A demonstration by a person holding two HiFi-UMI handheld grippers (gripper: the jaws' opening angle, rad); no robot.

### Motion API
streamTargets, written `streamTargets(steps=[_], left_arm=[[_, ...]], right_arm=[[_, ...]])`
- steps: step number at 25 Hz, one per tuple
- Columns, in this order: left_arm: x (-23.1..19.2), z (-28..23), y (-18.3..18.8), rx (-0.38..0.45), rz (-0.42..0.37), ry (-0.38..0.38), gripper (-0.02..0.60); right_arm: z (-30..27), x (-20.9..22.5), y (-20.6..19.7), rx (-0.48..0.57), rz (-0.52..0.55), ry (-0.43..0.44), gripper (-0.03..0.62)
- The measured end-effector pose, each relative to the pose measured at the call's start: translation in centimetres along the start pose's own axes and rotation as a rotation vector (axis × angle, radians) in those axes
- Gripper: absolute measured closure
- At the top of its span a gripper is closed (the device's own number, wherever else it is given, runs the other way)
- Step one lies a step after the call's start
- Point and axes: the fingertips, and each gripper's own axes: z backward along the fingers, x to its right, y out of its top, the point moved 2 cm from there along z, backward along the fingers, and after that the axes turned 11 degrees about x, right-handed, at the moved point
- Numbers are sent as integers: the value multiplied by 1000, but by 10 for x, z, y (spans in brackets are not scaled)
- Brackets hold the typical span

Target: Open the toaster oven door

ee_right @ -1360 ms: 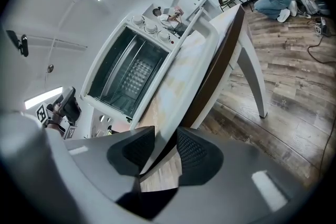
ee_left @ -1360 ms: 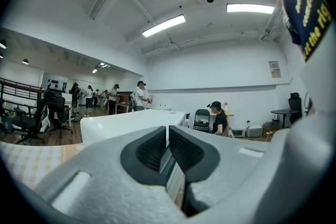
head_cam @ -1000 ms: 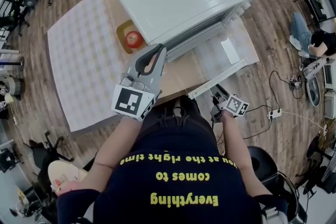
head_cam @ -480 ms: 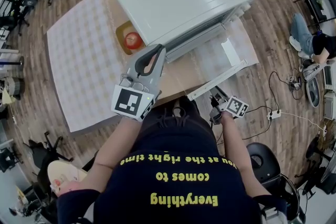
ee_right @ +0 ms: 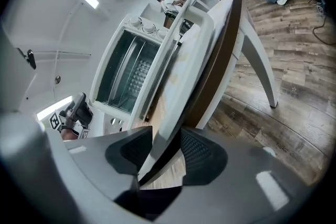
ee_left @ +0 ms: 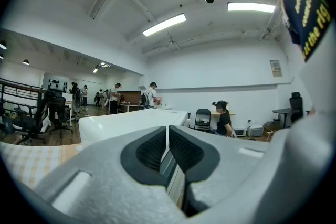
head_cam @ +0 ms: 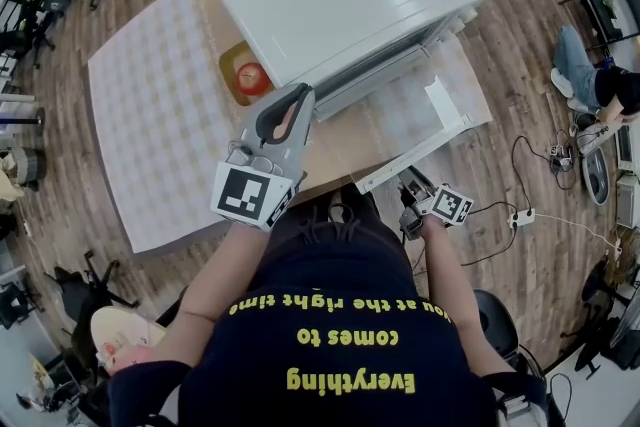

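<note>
"Everything comes to" on shirt [head_cam: 335, 265]

A red fruit [head_cam: 251, 77] is sitting in a tan dish [head_cam: 231, 61] on the checked tablecloth [head_cam: 150, 115] above a wooden floor [head_cam: 512, 65]

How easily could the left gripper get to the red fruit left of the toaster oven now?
Probably yes, easily: the left gripper hovers near the red fruit, with nothing between them. Its jaws are shut, so they must open first.
</note>
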Motion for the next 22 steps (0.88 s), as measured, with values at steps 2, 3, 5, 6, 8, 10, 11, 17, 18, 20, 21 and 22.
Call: streamTargets(steps=[2, 3, 5, 6, 8, 10, 11, 17, 18, 20, 21, 22], left_arm=[[-1, 0, -1, 0, 0, 0, 565], [-1, -1, -1, 0, 1, 0, 565], [-2, -1, -2, -1, 2, 1, 565], [-3, -1, -2, -2, 3, 1, 565], [-3, -2, -2, -1, 3, 2, 565], [-4, -2, -2, 1, 3, 2, 565], [-4, -2, -2, 1, 3, 2, 565], [-7, -2, -1, 0, 5, 6, 565], [-7, -2, -1, 1, 6, 6, 565], [-7, -2, -1, 1, 7, 5, 565], [-7, -2, -1, 1, 7, 5, 565], [-7, -2, -1, 2, 7, 5, 565]], right_arm=[[0, -1, 0, 0, 0, 4, 414], [-1, -1, 0, 2, -3, 5, 411], [-3, -4, 1, 5, -12, 19, 411], [-4, -5, 1, 4, -11, 24, 411], [-3, -6, 2, -6, 17, 18, 410], [-1, -7, 3, -13, 26, 17, 405], [0, -6, 3, -14, 23, 17, 404], [10, -3, 5, -14, 17, -7, 401], [11, -3, 6, -14, 20, -9, 402], [14, -5, 8, -12, 44, -7, 402], [15, -4, 9, -10, 69, -15, 403], [18, -3, 10, -10, 104, -29, 411]])
